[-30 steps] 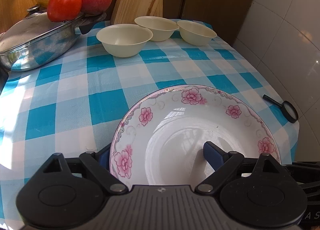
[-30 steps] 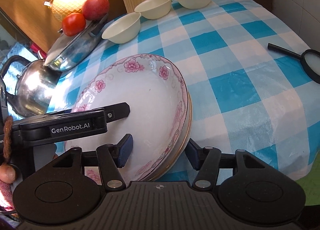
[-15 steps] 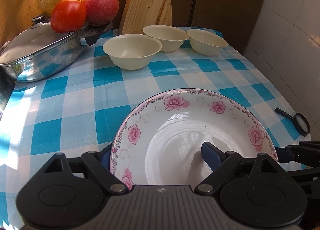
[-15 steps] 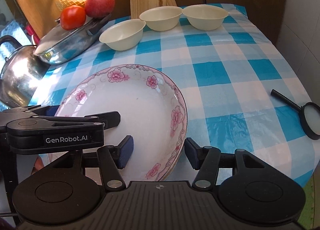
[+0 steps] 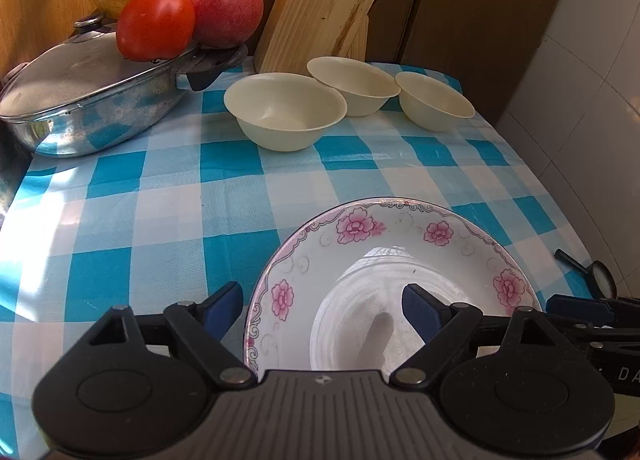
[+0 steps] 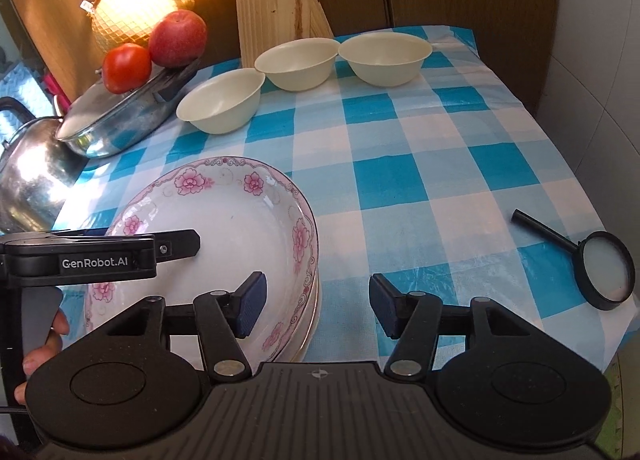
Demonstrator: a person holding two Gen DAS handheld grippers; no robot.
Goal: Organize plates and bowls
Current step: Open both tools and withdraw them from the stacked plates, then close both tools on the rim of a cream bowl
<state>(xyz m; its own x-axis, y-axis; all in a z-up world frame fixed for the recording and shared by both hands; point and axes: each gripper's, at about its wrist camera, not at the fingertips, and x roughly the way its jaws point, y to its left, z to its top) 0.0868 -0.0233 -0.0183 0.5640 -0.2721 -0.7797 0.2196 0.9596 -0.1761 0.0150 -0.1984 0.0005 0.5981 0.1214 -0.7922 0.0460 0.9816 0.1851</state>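
A stack of white plates with pink flowers (image 5: 400,256) (image 6: 224,228) rests on the checked tablecloth near the front edge. My left gripper (image 5: 322,310) is open, its fingers straddling the plate's left rim. My right gripper (image 6: 316,304) is open, straddling the right rim of the stack. The left gripper's body also shows in the right wrist view (image 6: 100,258). Three cream bowls (image 5: 285,110) (image 5: 353,85) (image 5: 434,100) stand apart in a row at the back; they also show in the right wrist view (image 6: 221,100) (image 6: 297,63) (image 6: 385,58).
A steel lidded pan (image 5: 88,100) with a tomato (image 5: 155,24) and an apple (image 5: 226,9) on it stands back left. A wooden knife block (image 5: 320,6) is behind the bowls. A magnifying glass (image 6: 592,264) lies front right. A kettle (image 6: 28,176) stands at the left.
Both grippers have risen and drawn back a little. The plate stack has come down flat on the cloth and both pairs of jaws have opened wider around its rims.
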